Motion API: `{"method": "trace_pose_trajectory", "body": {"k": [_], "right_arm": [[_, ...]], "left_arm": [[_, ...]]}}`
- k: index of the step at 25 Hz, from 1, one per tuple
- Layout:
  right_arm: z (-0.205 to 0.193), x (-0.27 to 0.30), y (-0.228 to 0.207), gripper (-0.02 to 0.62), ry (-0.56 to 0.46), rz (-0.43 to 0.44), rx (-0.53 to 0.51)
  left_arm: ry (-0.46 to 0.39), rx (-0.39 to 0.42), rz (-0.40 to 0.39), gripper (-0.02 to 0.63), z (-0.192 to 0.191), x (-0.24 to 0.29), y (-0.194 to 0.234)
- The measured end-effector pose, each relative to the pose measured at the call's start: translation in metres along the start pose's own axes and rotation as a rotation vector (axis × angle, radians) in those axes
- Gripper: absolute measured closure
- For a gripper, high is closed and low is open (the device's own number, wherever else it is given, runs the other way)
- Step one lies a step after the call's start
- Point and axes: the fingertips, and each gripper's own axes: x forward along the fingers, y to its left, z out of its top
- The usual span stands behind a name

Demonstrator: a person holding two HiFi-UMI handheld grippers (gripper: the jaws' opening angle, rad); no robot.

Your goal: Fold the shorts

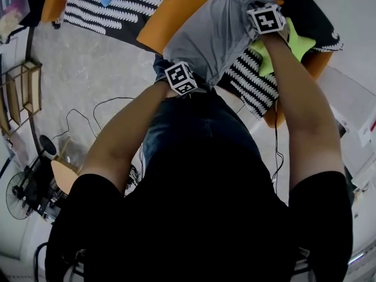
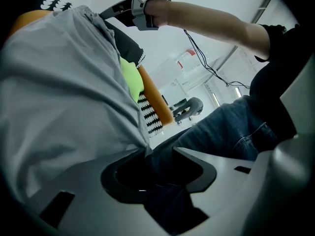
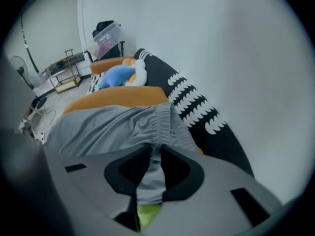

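Note:
Grey shorts [image 1: 214, 31] lie spread over an orange cushion [image 1: 176, 10]. In the right gripper view the elastic waistband [image 3: 167, 119] runs into my right gripper [image 3: 156, 151], whose jaws are pinched together on a fold of the grey cloth; its marker cube [image 1: 267, 19] sits at the shorts' far right corner. My left gripper [image 2: 160, 154] stands open at the near edge of the shorts [image 2: 64, 82]. The hem touches its left jaw tip, and only the person's jeans [image 2: 221, 132] show in the gap. Its marker cube [image 1: 181, 78] is at the near left corner.
A lime green star pillow [image 1: 296, 43] lies under the right side of the shorts, on a black and white patterned cover [image 1: 252, 84]. A blue plush [image 3: 118, 75] rests further along. On the floor at left are a wooden rack [image 1: 26, 87], cables [image 1: 88, 113] and a fan [image 1: 17, 195].

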Motion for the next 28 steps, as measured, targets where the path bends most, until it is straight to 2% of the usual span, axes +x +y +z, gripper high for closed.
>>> {"method": "trace_pose_trajectory", "body": {"k": [2,4,12,21,24,28], "right_arm": [[-0.007,-0.003,-0.022,0.557,0.022,-0.07,-0.049],[-0.014,-0.003,-0.041,0.568,0.037,-0.101,-0.071],[-0.037,0.003,-0.079,0.588,0.051,-0.183,0.057],[-0.05,-0.022,-0.078,0.586,-0.012,-0.179,0.193],[-0.051,-0.038,-0.081,0.586,-0.037,-0.169,0.254],[-0.056,-0.06,-0.086,0.586,-0.04,-0.157,0.34]], "left_arm": [[-0.001,-0.003,-0.011,0.416,0.001,0.008,0.0],[0.0,-0.002,-0.022,0.416,0.002,0.013,0.0],[0.022,-0.007,-0.029,0.417,-0.004,0.012,0.006],[0.049,-0.021,-0.092,0.425,0.003,-0.005,-0.009],[0.069,0.008,-0.111,0.425,0.016,-0.02,-0.018],[0.066,0.04,-0.092,0.425,0.043,-0.047,-0.025]]}}
